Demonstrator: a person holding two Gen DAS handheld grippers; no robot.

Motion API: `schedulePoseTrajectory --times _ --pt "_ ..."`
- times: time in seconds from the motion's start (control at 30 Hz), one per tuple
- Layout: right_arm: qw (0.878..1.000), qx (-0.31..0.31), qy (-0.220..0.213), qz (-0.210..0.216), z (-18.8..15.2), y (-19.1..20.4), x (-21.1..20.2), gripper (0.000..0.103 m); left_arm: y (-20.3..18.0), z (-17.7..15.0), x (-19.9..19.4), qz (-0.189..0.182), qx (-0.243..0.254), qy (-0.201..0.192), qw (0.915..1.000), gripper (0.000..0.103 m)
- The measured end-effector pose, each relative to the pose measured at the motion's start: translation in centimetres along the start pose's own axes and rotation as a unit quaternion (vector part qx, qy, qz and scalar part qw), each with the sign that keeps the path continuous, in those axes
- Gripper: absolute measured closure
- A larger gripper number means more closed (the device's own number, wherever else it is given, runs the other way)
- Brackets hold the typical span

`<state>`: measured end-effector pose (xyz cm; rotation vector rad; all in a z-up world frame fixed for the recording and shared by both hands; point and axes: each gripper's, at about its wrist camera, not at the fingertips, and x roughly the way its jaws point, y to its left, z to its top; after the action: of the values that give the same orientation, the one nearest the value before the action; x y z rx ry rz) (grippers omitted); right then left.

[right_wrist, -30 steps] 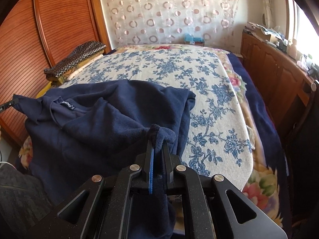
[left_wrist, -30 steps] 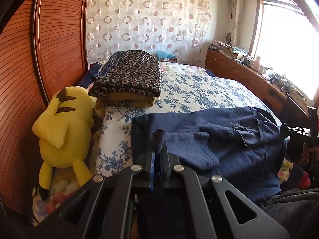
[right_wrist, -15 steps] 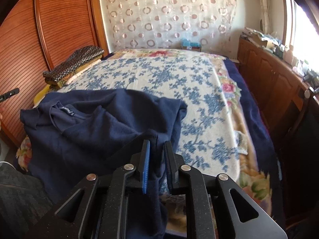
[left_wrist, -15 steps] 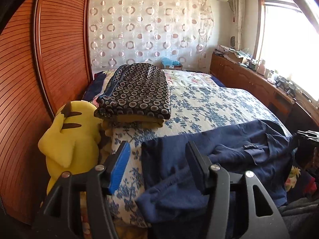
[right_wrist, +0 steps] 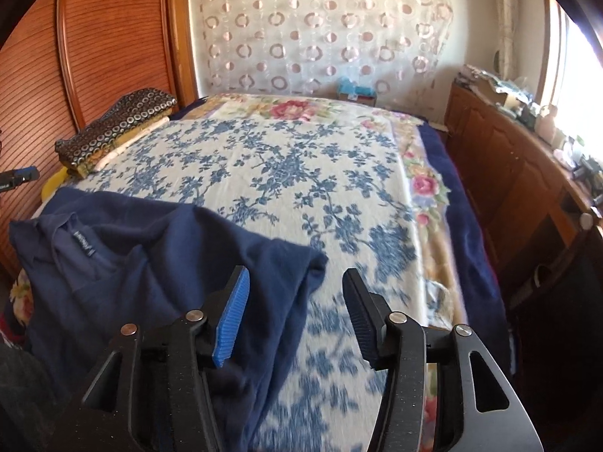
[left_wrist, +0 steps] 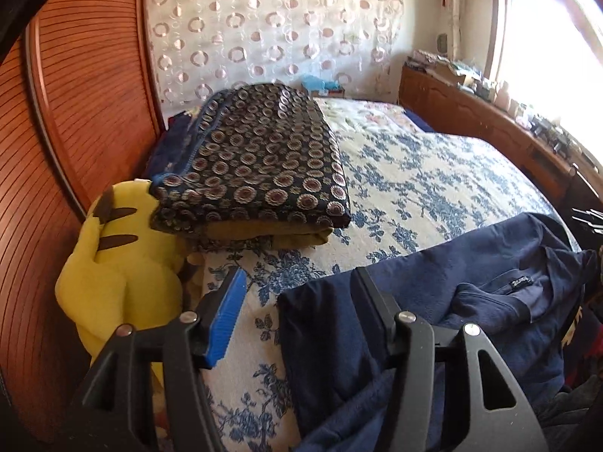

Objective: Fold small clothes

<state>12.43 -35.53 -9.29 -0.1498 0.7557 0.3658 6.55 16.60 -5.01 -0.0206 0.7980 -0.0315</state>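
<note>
A navy blue fleece top point(left_wrist: 471, 286) lies spread across the near edge of the bed, collar label up; it also shows in the right wrist view point(right_wrist: 143, 271). My left gripper point(left_wrist: 297, 293) is open and empty, just above the top's left corner. My right gripper point(right_wrist: 294, 293) is open and empty, above the top's right corner, which lies under the jaws. The left gripper's tip point(right_wrist: 19, 177) shows at the right wrist view's left edge.
The bed has a blue floral cover point(right_wrist: 286, 165). A folded patterned blanket stack point(left_wrist: 256, 165) sits at its left side beside a yellow plush toy point(left_wrist: 117, 263). A wooden wardrobe point(left_wrist: 75, 113) stands left; a wooden cabinet point(right_wrist: 520, 173) with clutter runs along the right.
Both grippers were shut on the navy top's corners a second ago. Both have opened and let the cloth go; it now lies on the bed. The left opened first.
</note>
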Motion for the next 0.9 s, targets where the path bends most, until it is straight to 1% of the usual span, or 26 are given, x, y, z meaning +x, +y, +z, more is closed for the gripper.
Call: schedulePoseTrajectory --times 0.03,0.17,0.3,0.33,0.47,0.6,0.63,0.67,0.7,0.73,0.77,0.8,0.83,0.87,0.9 --pt "1.0 0.003 0.005 0.005 0.2 -0.1 0.7 0.045 -0.1 0.0 0.4 -0.001 0.002 0.007 1.0 0.047" --pt "1.0 0.006 0.025 0.011 0.8 -0.1 3.6 0.044 -0.5 -0.4 2.3 -0.003 0.009 0.032 0.9994 0.047" --pt "0.998 0.008 0.056 0.01 0.6 -0.5 6.1 0.044 -0.1 -1.4 4.0 -0.001 0.0 0.061 0.9982 0.047" --pt "0.998 0.009 0.061 0.011 0.5 -0.6 6.5 0.042 0.0 -1.6 4.2 -0.001 -0.003 0.066 0.9978 0.047" --pt "0.998 0.014 0.063 0.004 0.4 -0.8 6.8 0.035 0.4 -1.9 4.5 -0.01 -0.01 0.072 0.9973 0.047" --pt "0.998 0.008 0.065 0.0 0.4 -0.5 6.8 0.035 0.5 -1.9 4.6 -0.016 -0.015 0.072 0.9972 0.047" --pt "0.998 0.006 0.065 0.001 0.4 -0.3 6.8 0.034 0.3 -2.0 4.5 -0.02 -0.009 0.07 0.9973 0.053" --pt "0.998 0.005 0.065 0.005 0.4 -0.1 6.8 0.034 0.1 -2.1 4.5 -0.031 0.0 0.07 0.9971 0.06" --pt "0.998 0.004 0.065 0.008 0.4 0.0 6.9 0.035 -0.1 -2.1 4.6 -0.041 0.001 0.071 0.9967 0.07" --pt "0.998 0.002 0.065 0.01 0.4 0.2 6.9 0.042 -0.3 -2.2 4.5 -0.048 0.002 0.069 0.9964 0.078" --pt "0.998 0.001 0.063 0.012 0.4 0.4 6.8 0.046 -0.5 -2.3 4.3 -0.051 0.004 0.068 0.9964 0.082" --pt "0.998 -0.003 0.061 0.016 0.3 0.6 6.7 0.057 -0.7 -2.3 4.1 -0.055 0.008 0.066 0.9963 0.093" --pt "0.998 -0.006 0.06 0.023 0.3 0.9 6.7 0.072 -1.0 -2.4 3.9 -0.055 0.011 0.062 0.9965 0.099" --pt "0.997 -0.008 0.061 0.036 0.3 1.1 6.5 0.082 -1.4 -2.6 3.5 -0.051 0.016 0.057 0.9969 0.101" --pt "0.997 -0.01 0.063 0.049 0.3 1.4 6.3 0.089 -1.8 -2.6 2.8 -0.051 0.02 0.049 0.9973 0.101"
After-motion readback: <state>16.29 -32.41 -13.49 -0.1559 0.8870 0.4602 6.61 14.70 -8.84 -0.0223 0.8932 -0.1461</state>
